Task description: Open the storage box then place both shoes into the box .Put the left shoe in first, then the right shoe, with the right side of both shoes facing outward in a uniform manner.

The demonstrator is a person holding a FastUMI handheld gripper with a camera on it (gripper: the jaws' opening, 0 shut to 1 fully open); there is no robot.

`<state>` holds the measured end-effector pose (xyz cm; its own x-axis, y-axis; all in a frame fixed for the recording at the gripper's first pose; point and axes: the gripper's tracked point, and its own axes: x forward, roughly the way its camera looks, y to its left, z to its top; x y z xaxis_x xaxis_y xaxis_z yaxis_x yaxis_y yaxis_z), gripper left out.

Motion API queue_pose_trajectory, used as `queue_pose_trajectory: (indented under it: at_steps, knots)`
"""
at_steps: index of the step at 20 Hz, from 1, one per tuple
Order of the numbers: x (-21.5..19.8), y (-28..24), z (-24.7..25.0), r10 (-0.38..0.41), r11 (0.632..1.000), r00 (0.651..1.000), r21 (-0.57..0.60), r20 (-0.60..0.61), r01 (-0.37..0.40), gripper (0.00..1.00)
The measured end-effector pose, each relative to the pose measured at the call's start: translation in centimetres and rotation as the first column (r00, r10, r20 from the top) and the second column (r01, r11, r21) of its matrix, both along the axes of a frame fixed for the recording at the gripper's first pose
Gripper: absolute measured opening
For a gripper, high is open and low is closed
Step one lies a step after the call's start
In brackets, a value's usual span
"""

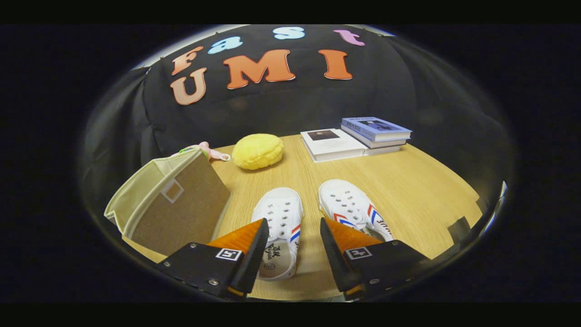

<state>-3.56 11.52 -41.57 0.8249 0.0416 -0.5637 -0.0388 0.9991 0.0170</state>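
Two white canvas shoes with red and blue stripes lie side by side on the wooden table, toes pointing away from me. The left shoe (280, 227) lies between and just under my fingers, beside the left finger. The right shoe (352, 209) is partly under the right finger. My gripper (294, 234) hangs open above them, with nothing between its orange-and-black fingers (247, 240). The beige fabric storage box (174, 204) stands to the left of the left shoe, its top open and its inside hidden from here.
Beyond the shoes lie a yellow sponge-like lump (258, 151), a small pink and green object (213, 153) behind the box, and a stack of books (354, 138) at the back right. A black tape piece (459, 227) marks the table's right edge.
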Motion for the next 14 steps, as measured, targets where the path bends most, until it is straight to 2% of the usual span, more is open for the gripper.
queue_pose_trajectory:
  at_steps: [7,10,13,14]
  knots:
    - [-0.2,0.8,-4.0,0.028,1.0,0.994,-0.005,-0.106,-0.029,0.64]
    - [-0.6,0.4,-5.0,0.024,0.999,0.99,-0.017,-0.142,-0.027,0.53]
    - [-0.8,0.6,-5.3,0.027,0.999,0.984,0.049,-0.173,-0.019,0.48]
    - [-0.8,1.0,-5.3,0.037,0.996,0.983,0.085,-0.181,-0.022,0.41]
